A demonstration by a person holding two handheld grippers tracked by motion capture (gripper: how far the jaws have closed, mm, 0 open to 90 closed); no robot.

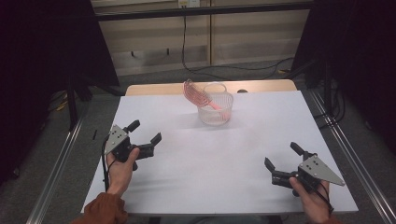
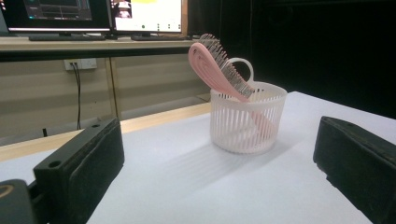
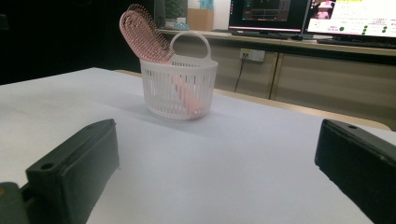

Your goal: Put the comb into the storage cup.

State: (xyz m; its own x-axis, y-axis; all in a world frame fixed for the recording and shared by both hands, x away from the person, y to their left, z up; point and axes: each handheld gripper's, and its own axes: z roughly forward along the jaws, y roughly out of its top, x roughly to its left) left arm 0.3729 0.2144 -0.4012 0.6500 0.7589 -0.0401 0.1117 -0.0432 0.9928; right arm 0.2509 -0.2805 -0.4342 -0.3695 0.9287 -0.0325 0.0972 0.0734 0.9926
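Note:
A white slotted plastic basket (image 1: 215, 110) (image 2: 246, 116) (image 3: 179, 87) with a loop handle stands at the far middle of the white table (image 1: 210, 158). A pink hairbrush (image 1: 194, 93) (image 2: 219, 70) (image 3: 142, 32) leans in it, handle down, bristled head sticking out over the rim. My left gripper (image 1: 145, 135) (image 2: 219, 172) rests low at the table's left, open, nothing between its jaws. My right gripper (image 1: 281, 161) (image 3: 215, 172) sits at the front right, open too and holding nothing. Both point toward the basket from a distance.
Monitors (image 2: 93, 14) (image 3: 308, 16) stand on a shelf beyond the table. A wooden strip (image 1: 261, 86) edges the table's far side. Metal rails (image 1: 60, 163) run along both sides on the floor, with cables (image 1: 224, 70) behind.

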